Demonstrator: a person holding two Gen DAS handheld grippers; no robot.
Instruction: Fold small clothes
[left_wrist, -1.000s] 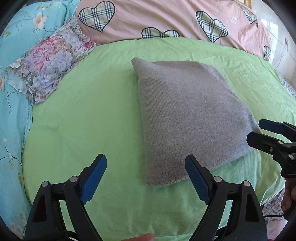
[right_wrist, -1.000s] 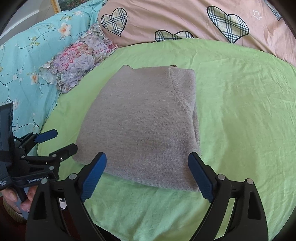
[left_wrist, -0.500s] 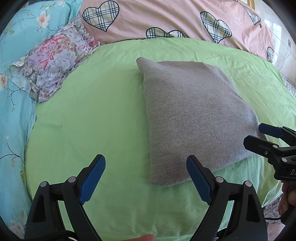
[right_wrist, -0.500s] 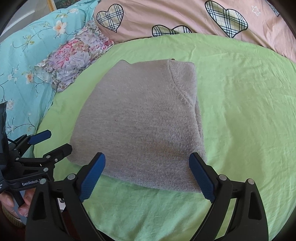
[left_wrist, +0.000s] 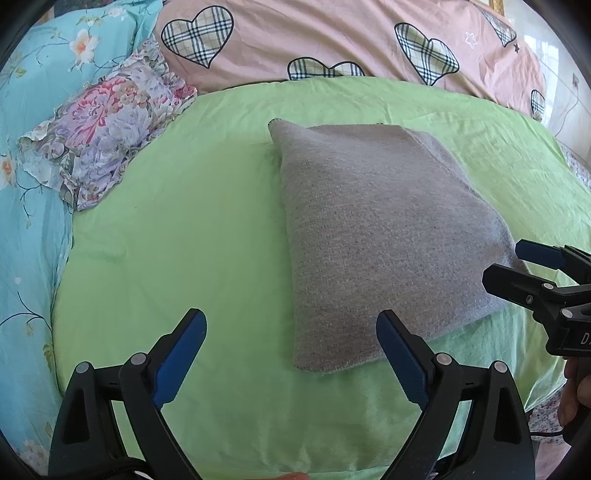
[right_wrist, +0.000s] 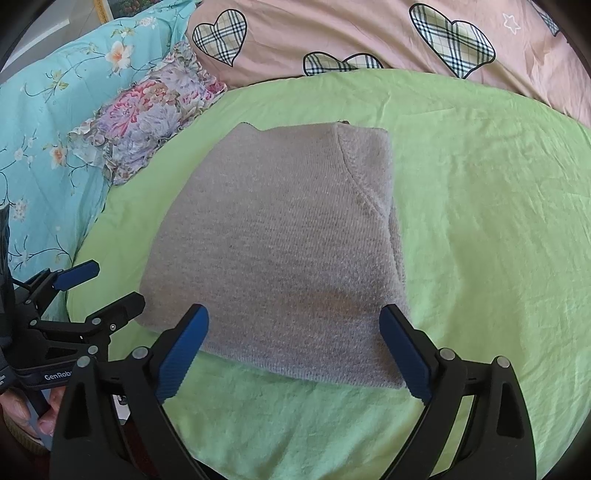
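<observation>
Bed scene: a light green sheet (left_wrist: 192, 221) covers the mattress, with a pink quilt (left_wrist: 332, 40) printed with plaid hearts along the far edge, a turquoise floral cover (left_wrist: 33, 184) on the left and a small flowered pillow (left_wrist: 107, 125) lying at the sheet's far-left corner.

A grey knit sweater (left_wrist: 373, 236) lies folded into a flat, roughly rectangular packet near the middle of the sheet, long axis running toward the quilt. In the right wrist view the same sweater (right_wrist: 280, 251) shows a sleeve seam curving across its far-right corner, and the right side edge shows stacked layers (fold looks done, near edge a bit uneven).

Left gripper (left_wrist: 291, 354) hovers low over bare sheet at the sweater's near-left corner, jaws spread wide, nothing between them; its right finger overlaps the near hem in the picture, contact cannot be told. Right gripper (right_wrist: 295, 347) sits at the sweater's near edge, jaws also wide apart, straddling the hem without clamping it.

Each gripper shows in the other's camera: the right one (left_wrist: 517, 262) at the sweater's near-right corner, the left one (right_wrist: 107, 288) just beside the near-left corner, both with blue-padded fingers parted and empty.
</observation>
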